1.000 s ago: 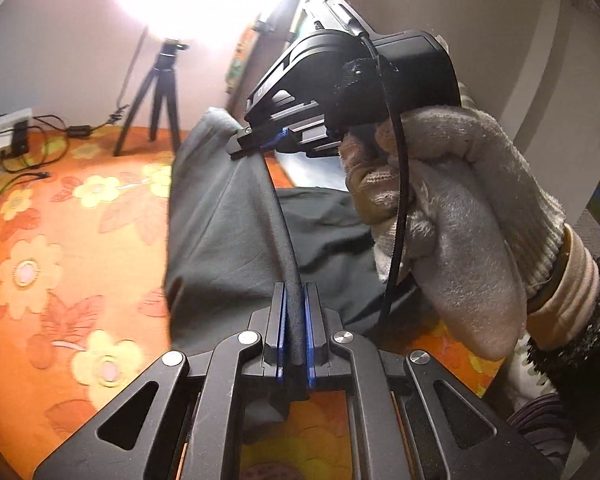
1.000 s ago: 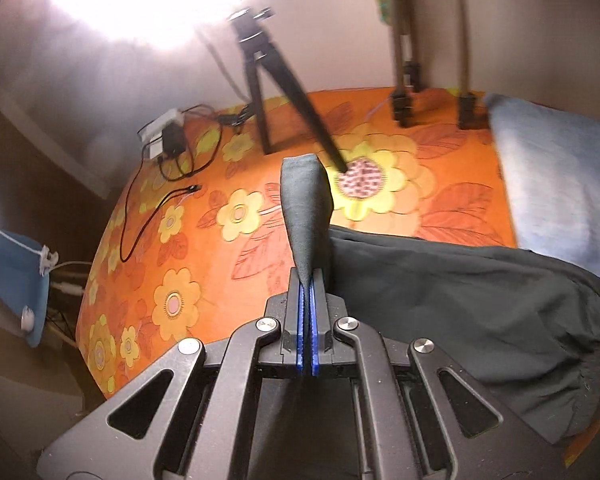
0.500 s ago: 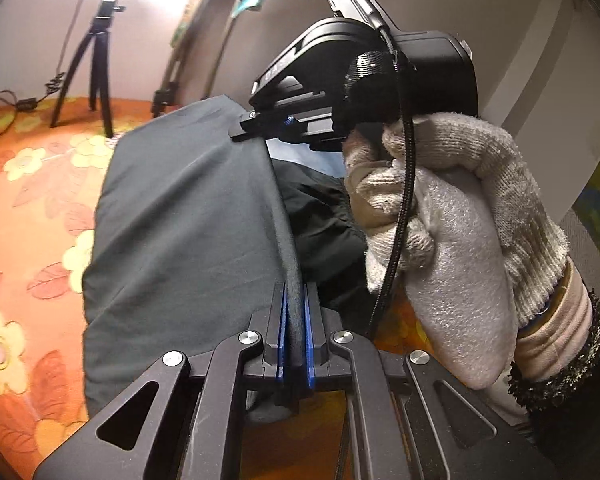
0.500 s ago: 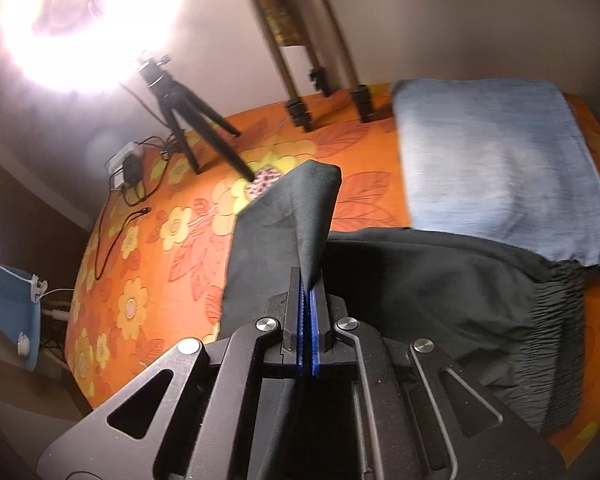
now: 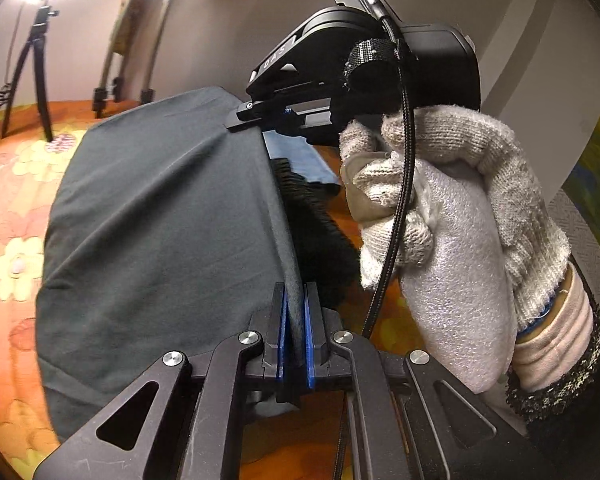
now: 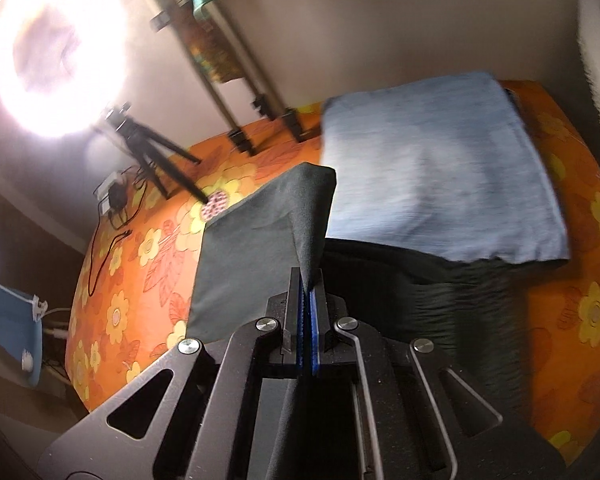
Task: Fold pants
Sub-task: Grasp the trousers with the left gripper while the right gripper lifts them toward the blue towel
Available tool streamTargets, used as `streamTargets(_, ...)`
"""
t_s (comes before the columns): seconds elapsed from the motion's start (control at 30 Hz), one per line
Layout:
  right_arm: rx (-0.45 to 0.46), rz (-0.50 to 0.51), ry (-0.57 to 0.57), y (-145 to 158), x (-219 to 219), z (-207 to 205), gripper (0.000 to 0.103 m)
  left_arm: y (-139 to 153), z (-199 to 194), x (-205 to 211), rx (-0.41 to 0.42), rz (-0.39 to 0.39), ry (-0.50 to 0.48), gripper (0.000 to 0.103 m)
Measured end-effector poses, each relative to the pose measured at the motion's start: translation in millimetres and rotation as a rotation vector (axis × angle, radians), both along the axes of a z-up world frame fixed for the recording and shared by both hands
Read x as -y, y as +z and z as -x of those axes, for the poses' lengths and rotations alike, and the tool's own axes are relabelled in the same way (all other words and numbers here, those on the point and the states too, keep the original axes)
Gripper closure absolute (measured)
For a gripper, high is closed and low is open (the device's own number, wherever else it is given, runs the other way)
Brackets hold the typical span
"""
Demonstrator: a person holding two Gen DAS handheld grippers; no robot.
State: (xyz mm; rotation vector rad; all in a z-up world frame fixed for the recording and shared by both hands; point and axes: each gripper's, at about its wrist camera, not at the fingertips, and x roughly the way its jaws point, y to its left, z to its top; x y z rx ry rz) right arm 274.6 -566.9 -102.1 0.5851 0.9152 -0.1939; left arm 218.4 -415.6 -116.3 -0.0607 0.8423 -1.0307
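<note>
The dark pants (image 5: 160, 220) hung lifted over the orange flowered bed (image 6: 112, 280), just beside a folded blue cloth (image 6: 440, 184). Left gripper (image 5: 295, 320) and right gripper (image 6: 308, 304) each had jaws clamped on the hem.

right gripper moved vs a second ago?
Yes. The right gripper, shut on the dark pants, has carried them from near the tripod toward the blue cloth.
</note>
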Motion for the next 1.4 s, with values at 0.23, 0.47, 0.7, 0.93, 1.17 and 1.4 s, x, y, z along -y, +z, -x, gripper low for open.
streamTargets(0.23, 0.018, -0.014, -0.040, -1, 31, 25, 0.100, -6, -5, 34, -0.003, 0.000, -0.036, 0.097)
streamTargets(0.47, 0.021, -0.026, -0.062, -7, 53, 37, 0.101, -14, -8, 57, 0.000, -0.016, -0.057, 0.097)
streamTargets(0.7, 0.011, -0.036, -0.086, -20, 75, 50, 0.100, -21, -17, 84, -0.007, -0.030, -0.070, 0.097)
streamTargets(0.93, 0.022, -0.032, -0.083, -26, 86, 51, 0.100, -28, -23, 100, -0.011, -0.043, -0.065, 0.098)
streamTargets(1.17, 0.015, -0.042, -0.090, -35, 94, 51, 0.099, -29, -8, 101, -0.013, -0.057, -0.071, 0.098)
streamTargets(1.4, 0.002, -0.014, -0.105, -34, 97, 54, 0.100, -28, -2, 105, -0.014, -0.066, -0.086, 0.098)
